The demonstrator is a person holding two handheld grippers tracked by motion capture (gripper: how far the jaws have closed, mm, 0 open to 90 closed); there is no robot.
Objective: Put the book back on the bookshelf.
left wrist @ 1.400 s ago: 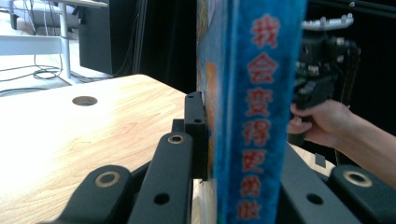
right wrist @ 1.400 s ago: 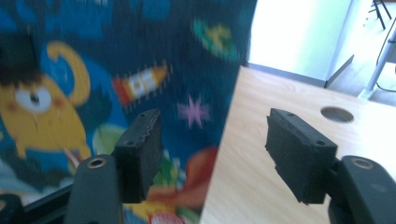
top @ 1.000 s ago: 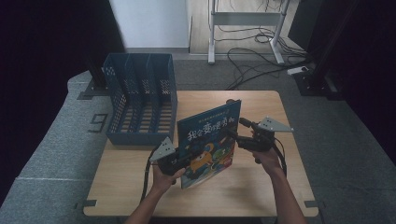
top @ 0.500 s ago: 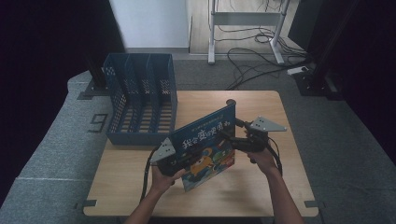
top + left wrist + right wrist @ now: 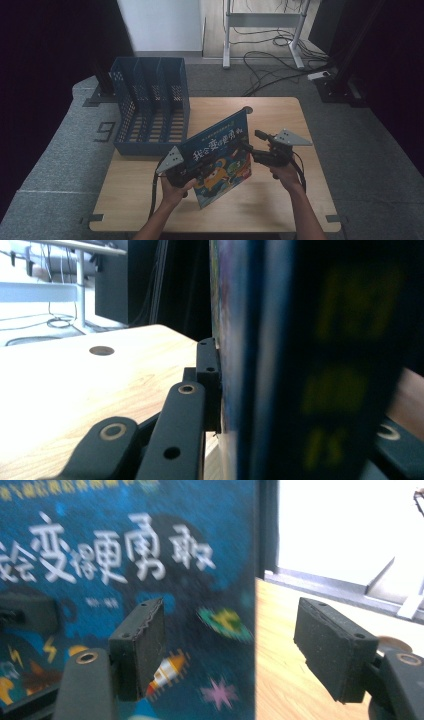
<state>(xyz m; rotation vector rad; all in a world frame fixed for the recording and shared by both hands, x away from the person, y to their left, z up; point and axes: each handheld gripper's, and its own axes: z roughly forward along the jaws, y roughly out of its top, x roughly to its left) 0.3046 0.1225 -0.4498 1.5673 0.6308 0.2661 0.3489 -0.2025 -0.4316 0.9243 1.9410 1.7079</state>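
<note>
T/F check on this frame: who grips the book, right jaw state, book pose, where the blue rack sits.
1. The left gripper is shut on the book. True.
2. The right gripper clamps the book's edge. False: its jaws stand open, pads apart from the edge.
3. The book lies flat on the table. False: it is held up, tilted.
4. The blue file rack sits at the table's far left corner. True.
5. Books fill the rack. False: its slots look empty.
</note>
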